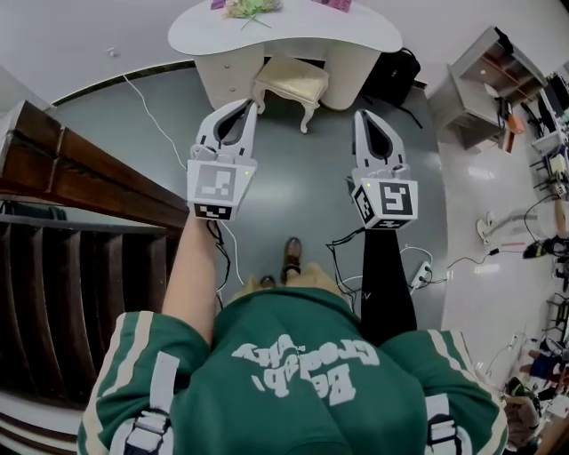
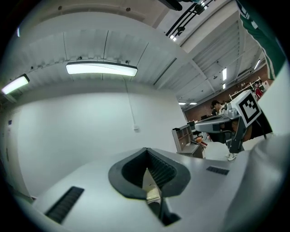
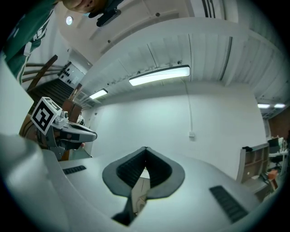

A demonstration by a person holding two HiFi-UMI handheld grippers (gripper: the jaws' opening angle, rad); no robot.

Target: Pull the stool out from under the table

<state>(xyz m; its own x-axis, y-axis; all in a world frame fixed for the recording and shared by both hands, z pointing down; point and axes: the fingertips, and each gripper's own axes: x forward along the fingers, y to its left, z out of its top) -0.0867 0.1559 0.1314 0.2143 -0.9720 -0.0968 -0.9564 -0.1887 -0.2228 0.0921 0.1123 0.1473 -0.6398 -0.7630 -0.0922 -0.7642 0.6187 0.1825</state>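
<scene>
A cream cushioned stool [image 1: 292,80] with curved white legs stands tucked partly under the white kidney-shaped table [image 1: 293,35] at the top of the head view. My left gripper [image 1: 245,107] is held out in mid-air short of the stool's left side, shut and empty. My right gripper [image 1: 362,116] hangs to the stool's right, also shut on nothing. Both gripper views look up at a white wall and ceiling lights. There the left gripper [image 2: 146,149] and the right gripper [image 3: 145,148] show closed tips, and the stool is out of sight.
A dark wooden stair railing [image 1: 80,178] runs along the left. A black bag [image 1: 393,73] leans by the table's right end. A grey shelf unit [image 1: 484,84] stands at the right. Cables [image 1: 151,111] and a power strip [image 1: 420,275] lie on the grey floor. Flowers [image 1: 251,7] sit on the table.
</scene>
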